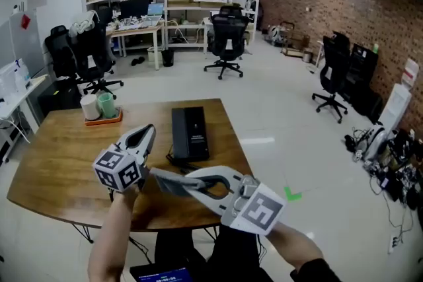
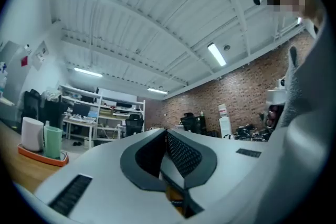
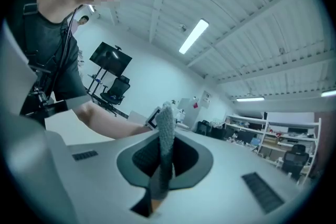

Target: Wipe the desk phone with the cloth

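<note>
**Pinching the cloth short of the phone**

The right claw (image 1: 192, 180) is pressed shut on the grey cloth (image 1: 169, 182), which sticks out of it toward the left in the head view. In the right gripper view the cloth (image 3: 166, 140) stands as a narrow strip between the 2 dark pads and rises past their tips. The left claw (image 1: 147, 134) is pressed together with nothing between its pads; the left gripper view shows them meeting at the tip (image 2: 166, 132). It hangs just left of the cloth's free end, and I cannot tell whether the 2 touch.

The black desk phone (image 1: 190, 133) lies flat on the wooden tabletop (image 1: 53, 162), beyond both claws and apart from them. At the tabletop's far left an orange tray (image 1: 104, 121) carries 2 cups, 1 white (image 1: 90, 107) and 1 green (image 1: 106, 104).
</note>
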Demonstrator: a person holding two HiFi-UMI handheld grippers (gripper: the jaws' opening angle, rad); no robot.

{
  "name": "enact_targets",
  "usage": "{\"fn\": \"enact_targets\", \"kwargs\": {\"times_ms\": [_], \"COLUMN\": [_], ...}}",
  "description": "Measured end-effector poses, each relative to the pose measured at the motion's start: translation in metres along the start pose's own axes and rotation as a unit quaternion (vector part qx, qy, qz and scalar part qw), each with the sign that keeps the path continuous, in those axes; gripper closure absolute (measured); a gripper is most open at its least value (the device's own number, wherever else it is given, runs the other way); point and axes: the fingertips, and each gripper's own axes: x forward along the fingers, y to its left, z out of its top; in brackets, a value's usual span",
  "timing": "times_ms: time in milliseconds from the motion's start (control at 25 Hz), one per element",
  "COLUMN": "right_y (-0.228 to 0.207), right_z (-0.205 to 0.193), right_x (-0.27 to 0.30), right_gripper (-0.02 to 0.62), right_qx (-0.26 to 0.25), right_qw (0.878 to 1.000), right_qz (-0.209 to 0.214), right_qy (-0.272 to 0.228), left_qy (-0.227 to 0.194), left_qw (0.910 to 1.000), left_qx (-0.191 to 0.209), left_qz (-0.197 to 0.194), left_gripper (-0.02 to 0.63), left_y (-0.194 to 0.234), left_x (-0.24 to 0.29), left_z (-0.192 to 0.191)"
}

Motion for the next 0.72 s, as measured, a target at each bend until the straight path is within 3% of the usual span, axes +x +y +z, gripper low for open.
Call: {"fn": "enact_targets", "kwargs": {"times_ms": [200, 400, 520, 720], "right_y": [-0.044, -0.13, -0.182, -0.229], "right_z": [-0.033, -0.079, -0.116, -0.17], "right_x": [0.029, 0.051, 0.072, 0.119], "right_gripper": [0.571, 0.571, 0.571, 0.571], "right_qx": [0.021, -0.033, -0.054, -0.076], "right_qw": [0.998, 0.983, 0.969, 0.947], "right_qz": [-0.032, -0.102, -0.123, -0.11], "right_qy": [0.054, 0.146, 0.209, 0.293], "left_qy": [0.035, 0.054, 0.04, 0.036], "left_qw": [0.9967, 0.9924, 0.9936, 0.9953], "left_qx": [-0.037, -0.038, -0.008, 0.021], "left_qz": [0.063, 0.104, 0.105, 0.087], "left_gripper": [0.603, 0.603, 0.603, 0.603], "left_y": [0.064, 0.087, 0.089, 0.08], "left_x": [0.043, 0.066, 0.067, 0.069], "left_z": [-0.037, -0.064, -0.057, -0.055]}}
